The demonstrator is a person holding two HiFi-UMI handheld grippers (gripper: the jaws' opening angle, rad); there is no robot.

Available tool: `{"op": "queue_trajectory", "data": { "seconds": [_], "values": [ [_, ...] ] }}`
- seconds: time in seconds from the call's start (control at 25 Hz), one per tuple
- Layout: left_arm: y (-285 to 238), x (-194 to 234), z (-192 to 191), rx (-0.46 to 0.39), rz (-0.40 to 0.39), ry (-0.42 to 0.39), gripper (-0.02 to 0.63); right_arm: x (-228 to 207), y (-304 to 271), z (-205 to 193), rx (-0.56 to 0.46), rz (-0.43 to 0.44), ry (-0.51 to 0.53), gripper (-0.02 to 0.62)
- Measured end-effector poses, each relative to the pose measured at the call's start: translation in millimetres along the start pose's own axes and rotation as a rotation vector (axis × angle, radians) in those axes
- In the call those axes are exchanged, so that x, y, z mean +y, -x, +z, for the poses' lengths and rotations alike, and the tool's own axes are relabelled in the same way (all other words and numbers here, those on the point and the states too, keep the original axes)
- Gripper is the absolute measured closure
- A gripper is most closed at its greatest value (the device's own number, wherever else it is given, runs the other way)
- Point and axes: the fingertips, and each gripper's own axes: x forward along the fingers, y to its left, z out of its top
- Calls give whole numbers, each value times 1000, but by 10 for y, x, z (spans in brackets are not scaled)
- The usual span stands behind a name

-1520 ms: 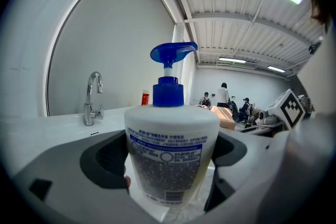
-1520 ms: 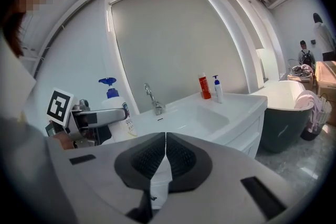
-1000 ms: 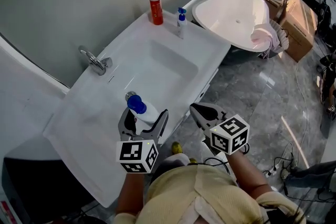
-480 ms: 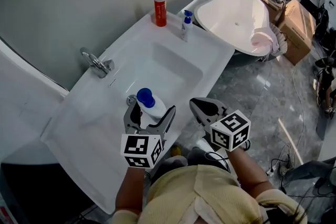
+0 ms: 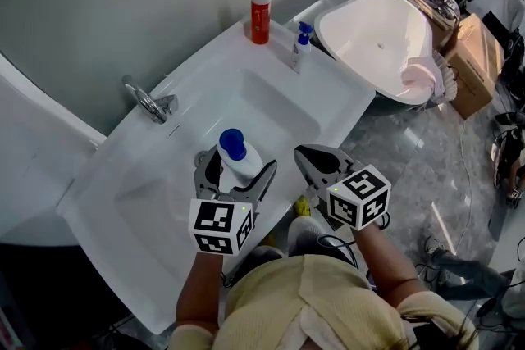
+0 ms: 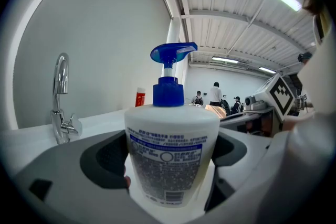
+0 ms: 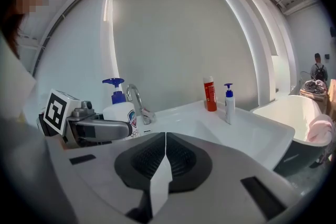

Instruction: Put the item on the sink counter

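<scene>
My left fingers point(image 5: 261, 184) grasped one pump bottle point(image 5: 238, 160); my right fingers point(image 5: 318, 166), alongside, were clenched empty. Beyond them on the desk point(image 5: 344, 90) stood one red bottle point(image 5: 261, 16) and one small dispenser point(image 5: 301, 47).

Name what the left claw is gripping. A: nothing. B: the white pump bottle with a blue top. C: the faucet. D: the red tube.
B: the white pump bottle sits clamped between the jaws of the left claw.
</scene>
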Motion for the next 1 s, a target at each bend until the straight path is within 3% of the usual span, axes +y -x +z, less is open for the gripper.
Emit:
{"op": "queue_trajectory", "data": {
  "seconds": [0.48,1.0],
  "values": [
    [-788,64,178,-1,73,28,126,-744,-294,240,29,72,3,569],
    [-1569,195,389,-17,102,-8,126,-1235,-541,368,42,120,-7,569]
  ]
}}
